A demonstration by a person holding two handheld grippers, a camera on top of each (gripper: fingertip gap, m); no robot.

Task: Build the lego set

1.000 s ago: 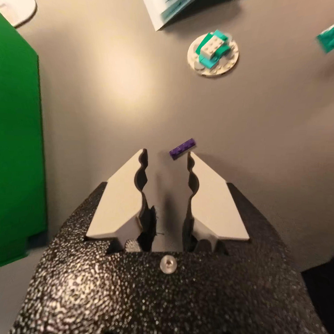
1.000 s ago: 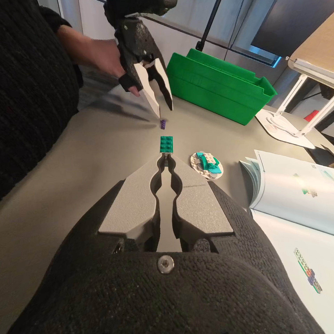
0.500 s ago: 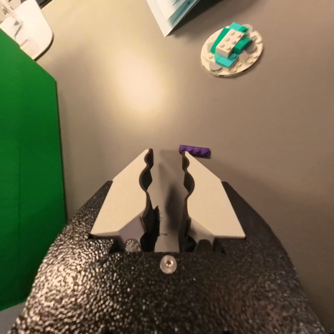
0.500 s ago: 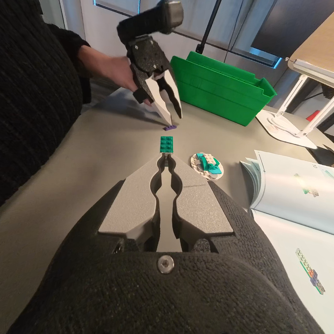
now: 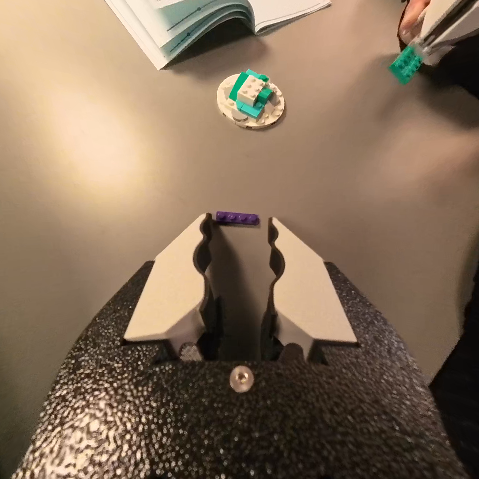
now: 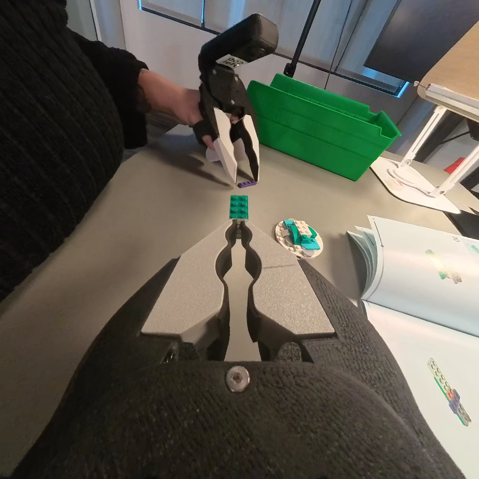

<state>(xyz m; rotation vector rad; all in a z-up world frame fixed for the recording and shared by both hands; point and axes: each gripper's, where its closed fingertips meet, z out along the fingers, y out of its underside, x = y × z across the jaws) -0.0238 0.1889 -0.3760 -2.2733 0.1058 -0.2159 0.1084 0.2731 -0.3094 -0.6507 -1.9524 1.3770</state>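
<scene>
A small purple plate (image 5: pixel 238 220) lies flat on the grey table, right at the tips of my left gripper (image 5: pixel 238 223), which is open with one tip at each end of it. In the right wrist view the same plate (image 6: pixel 247 184) sits under the left gripper (image 6: pixel 247 178). My right gripper (image 6: pixel 239 220) is shut on a dark green plate (image 6: pixel 238 210) and holds it above the table; it shows blurred in the left wrist view (image 5: pixel 405 63). The partly built model, a white round base with teal, green and white bricks (image 5: pixel 251 101), stands nearby (image 6: pixel 299 238).
An open instruction booklet (image 6: pixel 425 272) lies at the right, also at the top of the left wrist view (image 5: pixel 207 23). A green bin (image 6: pixel 318 129) stands at the back. A white lamp base (image 6: pixel 420 189) is at the far right. A person's dark sleeve (image 6: pixel 51 129) fills the left. One gripper's finger ends stand about 20 cm off the other's.
My left gripper has swung round, come down to the purple plate and opened wider, so its tips now straddle it. The right gripper has held still with the green plate.
</scene>
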